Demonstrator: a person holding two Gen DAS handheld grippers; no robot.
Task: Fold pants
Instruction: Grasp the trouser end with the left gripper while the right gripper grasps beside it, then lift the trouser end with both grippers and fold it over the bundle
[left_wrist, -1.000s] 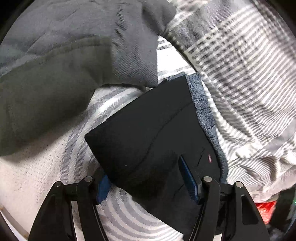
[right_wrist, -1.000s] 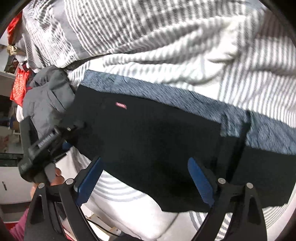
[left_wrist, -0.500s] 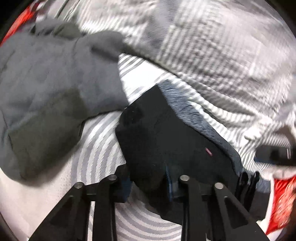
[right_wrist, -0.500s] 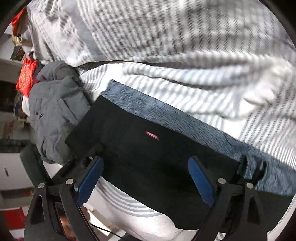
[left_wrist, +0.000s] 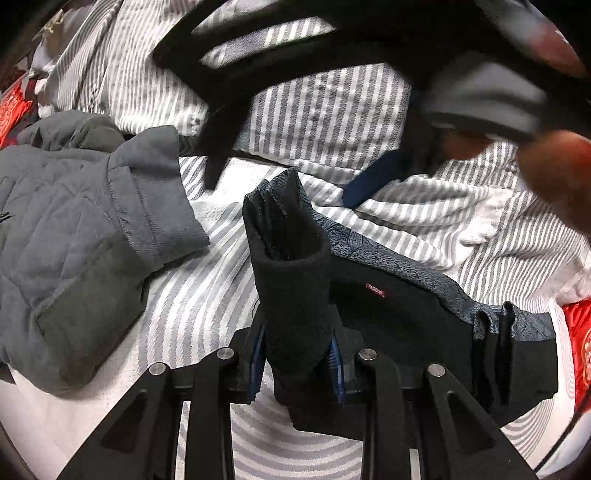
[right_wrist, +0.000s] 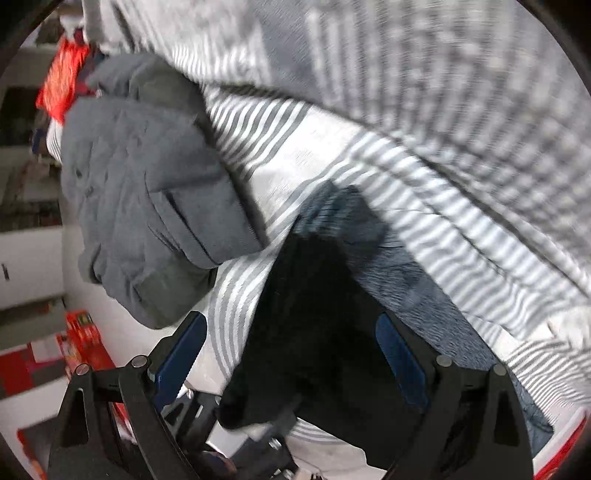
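Observation:
The black pants (left_wrist: 399, 314) with a mottled blue-grey waistband lie folded on the striped bed; a small red label shows on them. My left gripper (left_wrist: 297, 360) is shut on the pants' near edge and lifts it into an upright fold. My right gripper (right_wrist: 291, 354) is open above the pants (right_wrist: 314, 332), which show blurred between its blue pads. In the left wrist view the right gripper (left_wrist: 295, 92) hovers blurred over the far side, with a hand behind it.
A grey padded jacket (left_wrist: 74, 236) lies to the left of the pants; it also shows in the right wrist view (right_wrist: 147, 206). A grey-and-white striped duvet (left_wrist: 332, 118) is bunched behind. Red items (left_wrist: 578, 343) sit at the bed's right edge.
My left gripper has closed on the pants' edge and raised it. My right gripper has swung left over the pants, still open.

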